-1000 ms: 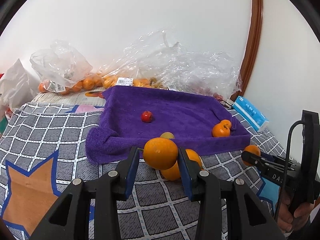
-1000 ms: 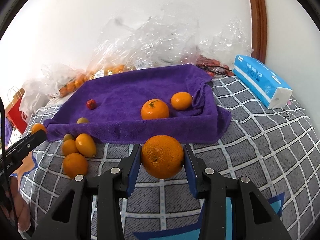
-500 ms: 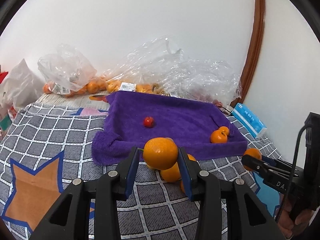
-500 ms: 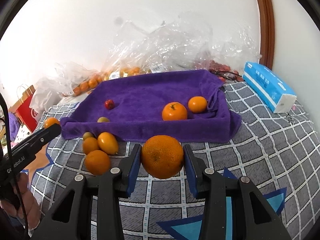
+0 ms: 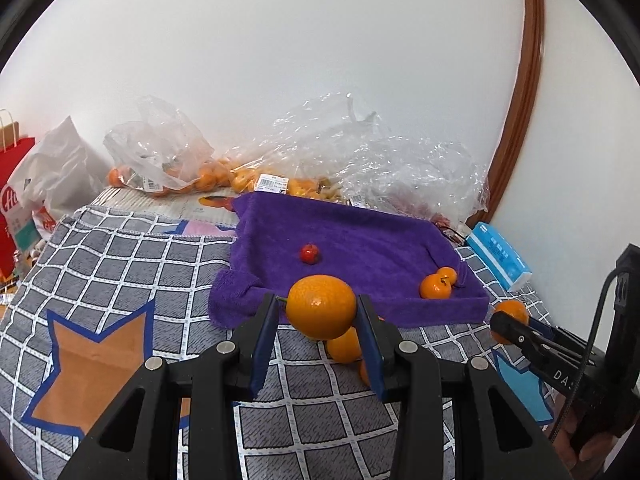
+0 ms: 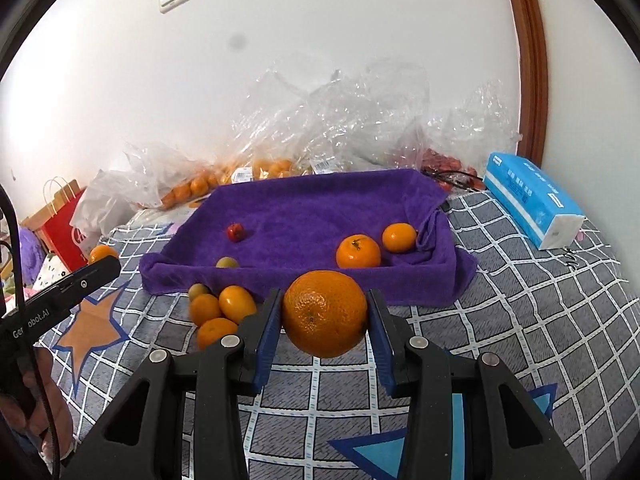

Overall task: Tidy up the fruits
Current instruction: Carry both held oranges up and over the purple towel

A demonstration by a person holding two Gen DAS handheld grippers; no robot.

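Right now you are in the carry step: your left gripper (image 5: 321, 307) is clamped on a smooth orange (image 5: 321, 306) and your right gripper (image 6: 324, 314) is clamped on a larger dimpled orange (image 6: 325, 313), both held clear above the checked cloth (image 6: 520, 300), just short of the purple towel tray (image 6: 320, 204). Next, I judge, you need to bring each fruit over the tray's near rim and lower it beside the two oranges (image 6: 358, 251) lying there before you let go, because round fruit will roll; four fruits (image 6: 218, 312) wait outside on the cloth.
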